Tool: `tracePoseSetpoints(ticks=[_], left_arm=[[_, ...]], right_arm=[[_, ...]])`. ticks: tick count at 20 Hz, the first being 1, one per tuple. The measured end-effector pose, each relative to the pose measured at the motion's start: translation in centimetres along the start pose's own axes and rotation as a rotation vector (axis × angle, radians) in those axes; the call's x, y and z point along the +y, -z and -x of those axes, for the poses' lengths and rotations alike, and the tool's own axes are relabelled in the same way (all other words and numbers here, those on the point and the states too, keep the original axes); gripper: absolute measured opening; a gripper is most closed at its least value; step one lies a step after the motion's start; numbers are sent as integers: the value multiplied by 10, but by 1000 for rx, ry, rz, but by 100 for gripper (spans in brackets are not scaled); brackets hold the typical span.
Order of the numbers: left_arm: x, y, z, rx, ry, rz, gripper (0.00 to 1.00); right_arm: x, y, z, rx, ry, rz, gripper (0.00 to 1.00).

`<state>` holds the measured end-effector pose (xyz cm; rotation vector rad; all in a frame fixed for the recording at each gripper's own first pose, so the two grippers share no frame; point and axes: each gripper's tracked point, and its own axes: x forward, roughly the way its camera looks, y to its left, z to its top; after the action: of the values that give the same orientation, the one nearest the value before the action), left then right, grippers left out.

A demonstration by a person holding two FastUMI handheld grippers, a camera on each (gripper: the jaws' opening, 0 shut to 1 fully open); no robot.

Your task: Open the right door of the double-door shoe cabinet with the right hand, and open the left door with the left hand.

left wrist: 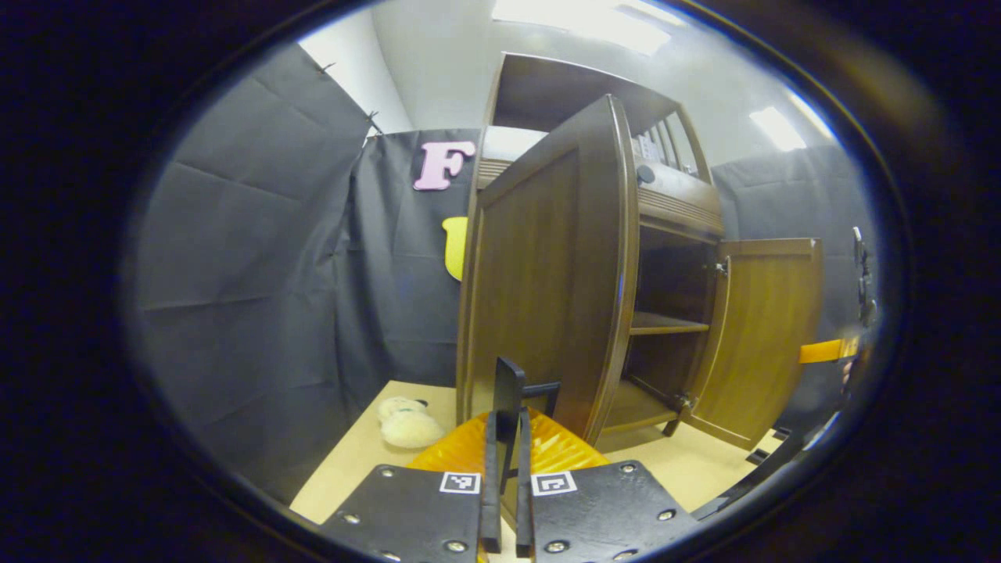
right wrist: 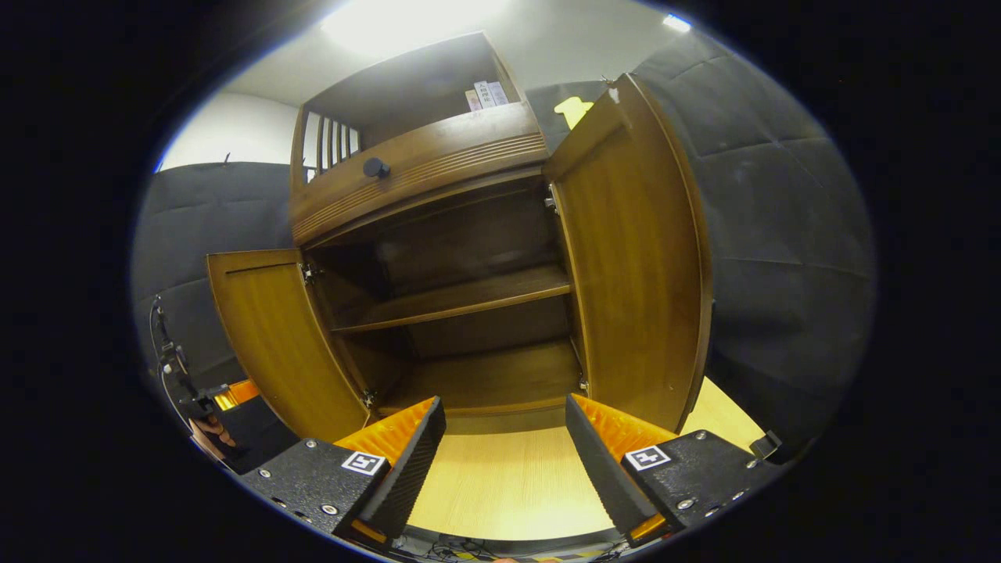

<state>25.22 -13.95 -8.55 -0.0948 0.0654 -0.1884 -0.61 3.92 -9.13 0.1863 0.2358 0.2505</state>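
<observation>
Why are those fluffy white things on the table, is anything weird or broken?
Nothing looks broken or spilled. Both doors of the shoe cabinet stand open, the shelves inside bare. The two fluffy white things lie on the table beside the left door; what they are is unclear.

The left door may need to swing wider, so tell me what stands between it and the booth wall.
Two white fluffy things lie on the table by the left door, on its hinge side, where it might swing. Nothing else visible stands there.
</observation>
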Motion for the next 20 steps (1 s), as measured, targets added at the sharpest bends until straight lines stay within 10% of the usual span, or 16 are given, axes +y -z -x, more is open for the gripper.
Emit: tracePoseSetpoints(ticks=[8,20], left_arm=[[105,-13,35,-10,-57,-11,7],[110,-88,142,-117,-259,-30,6]], right_arm=[[19,-9,-6,30,-2,26,95],[25,-30,-8,-59,-14,93,95]])
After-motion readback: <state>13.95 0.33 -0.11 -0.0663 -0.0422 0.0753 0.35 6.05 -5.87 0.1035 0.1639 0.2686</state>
